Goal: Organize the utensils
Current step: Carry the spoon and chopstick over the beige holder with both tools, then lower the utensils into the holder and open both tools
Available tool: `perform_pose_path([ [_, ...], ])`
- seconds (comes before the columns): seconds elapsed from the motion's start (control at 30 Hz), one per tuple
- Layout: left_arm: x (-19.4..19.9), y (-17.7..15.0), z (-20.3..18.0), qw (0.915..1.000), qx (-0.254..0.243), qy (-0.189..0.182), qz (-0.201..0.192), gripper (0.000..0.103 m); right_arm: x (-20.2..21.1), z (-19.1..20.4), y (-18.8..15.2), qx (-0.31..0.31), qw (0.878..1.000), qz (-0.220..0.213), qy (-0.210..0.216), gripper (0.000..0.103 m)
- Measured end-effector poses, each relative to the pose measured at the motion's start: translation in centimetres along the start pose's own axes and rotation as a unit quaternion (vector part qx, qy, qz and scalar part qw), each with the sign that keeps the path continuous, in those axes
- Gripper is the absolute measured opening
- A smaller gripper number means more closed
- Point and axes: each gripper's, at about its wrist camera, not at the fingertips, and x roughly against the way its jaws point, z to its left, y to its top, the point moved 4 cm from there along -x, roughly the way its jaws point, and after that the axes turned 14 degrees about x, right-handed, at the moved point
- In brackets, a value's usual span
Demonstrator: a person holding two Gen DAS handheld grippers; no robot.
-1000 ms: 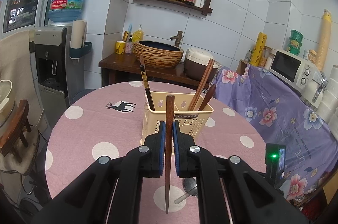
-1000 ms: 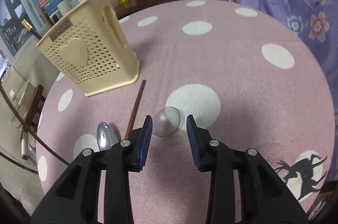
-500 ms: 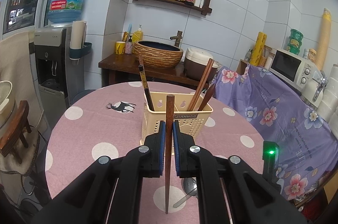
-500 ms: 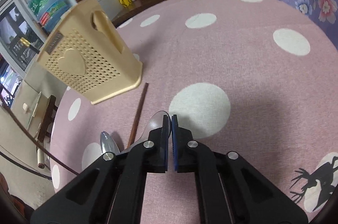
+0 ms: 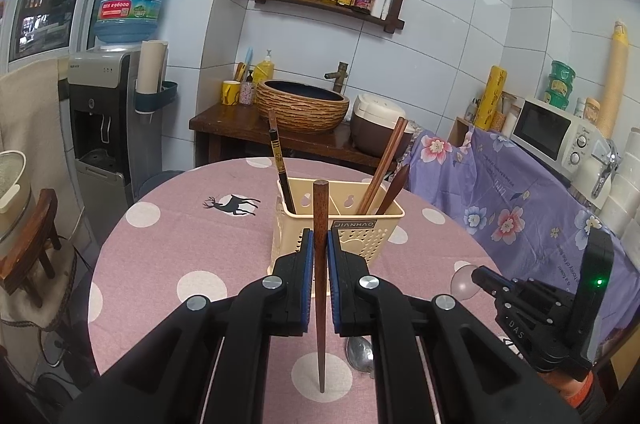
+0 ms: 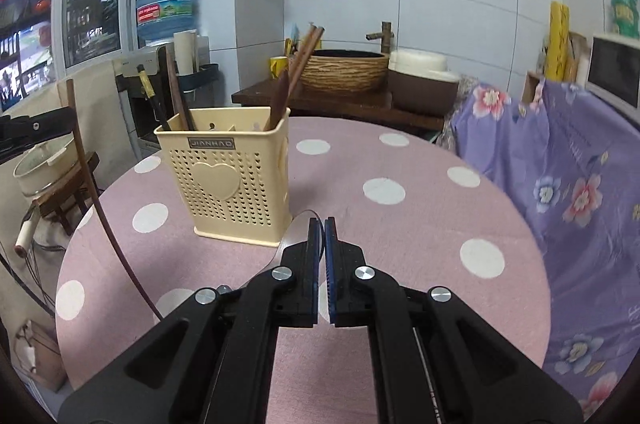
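- Left claw (image 5: 320, 266): jaws closed on a dark brown wooden chopstick (image 5: 319, 224), gripped near its thick upper end; the shaft stands upright, its thin tip hanging just above the pink polka-dot tabletop (image 5: 180, 224)
- Right claw (image 6: 322, 244): jaws nearly together, pinching a clear, thin plastic spoon (image 6: 298, 224) by the edge of its bowl, lifted above the tabletop
- Cream perforated plastic utensil holder (image 6: 228, 184): upright on the tabletop, ahead of both claws, already holding several chopsticks and a dark wooden utensil
- Steel spoon (image 5: 360, 350): lying on the tabletop beneath the left claw
- Handling, judged: chopstick light, stiff, smooth, liable to pivot, so best gripped mid-shaft; plastic spoon light, flexible, slippery, so its handle is the safer hold
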Motion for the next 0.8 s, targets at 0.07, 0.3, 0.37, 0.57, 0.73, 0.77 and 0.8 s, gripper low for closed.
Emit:
perform_pose_path([
  [0.07,0.3,0.3,0.0,1.0000,0.000,-0.004,-0.001,0.008,0.5,-0.1,0.7,0.008,1.000,-0.006,-0.003,0.004],
  [0.3,3.1,5.5,-2.5,0.9980,-0.020,-0.027,-0.054,0.008,4.0,-0.6,8.3,0.058,0.995,-0.071,-0.037,0.004],
  [0.37,3.9,7.9,-3.6,0.9961,-0.024,-0.033,-0.078,0.008,4.6,-0.8,11.4,0.072,0.992,-0.090,-0.058,0.004],
  [0.57,3.3,13.8,-6.3,0.9905,-0.026,-0.022,-0.133,0.008,3.5,0.6,18.7,0.150,0.967,-0.129,-0.163,0.004],
  [0.73,-1.3,13.2,-5.6,0.9919,-0.022,0.005,-0.125,0.008,-0.8,3.6,18.2,0.209,0.954,-0.114,-0.184,0.003],
  [0.77,-2.1,12.6,-5.1,0.9929,-0.019,0.008,-0.117,0.008,-1.6,4.1,17.5,0.214,0.954,-0.109,-0.179,0.003],
  [0.8,-3.1,11.7,-4.5,0.9940,-0.015,0.011,-0.108,0.008,-2.2,4.6,16.8,0.220,0.954,-0.104,-0.175,0.004],
])
